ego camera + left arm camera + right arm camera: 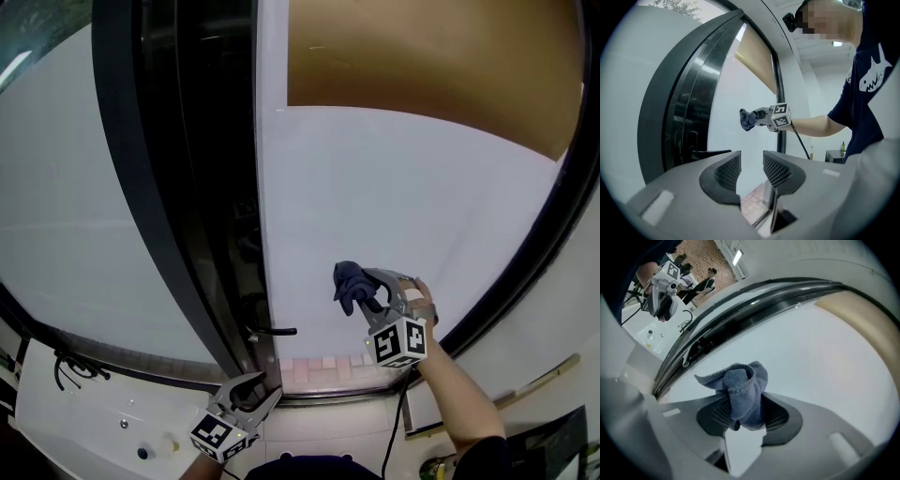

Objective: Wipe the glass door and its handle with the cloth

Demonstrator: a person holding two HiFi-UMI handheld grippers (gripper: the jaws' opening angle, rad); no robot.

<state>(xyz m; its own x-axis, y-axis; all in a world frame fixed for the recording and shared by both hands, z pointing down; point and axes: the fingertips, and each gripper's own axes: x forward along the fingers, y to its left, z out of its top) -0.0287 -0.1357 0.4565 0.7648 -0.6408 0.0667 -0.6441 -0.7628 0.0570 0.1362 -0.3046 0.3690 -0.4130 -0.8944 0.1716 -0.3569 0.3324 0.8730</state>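
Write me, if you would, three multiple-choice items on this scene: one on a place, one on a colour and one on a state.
1. Where is the cloth?
A. on the floor
B. in the right gripper
C. in the left gripper

2. What colour is the cloth?
A. yellow
B. white
C. blue

3. How is the left gripper?
A. open and empty
B. shut on the cloth
C. shut on a bottle

Answers:
1 B: the right gripper view shows the cloth pinched between its jaws.
2 C: it looks dark blue in every view.
3 A: its jaws stand apart with nothing between them.
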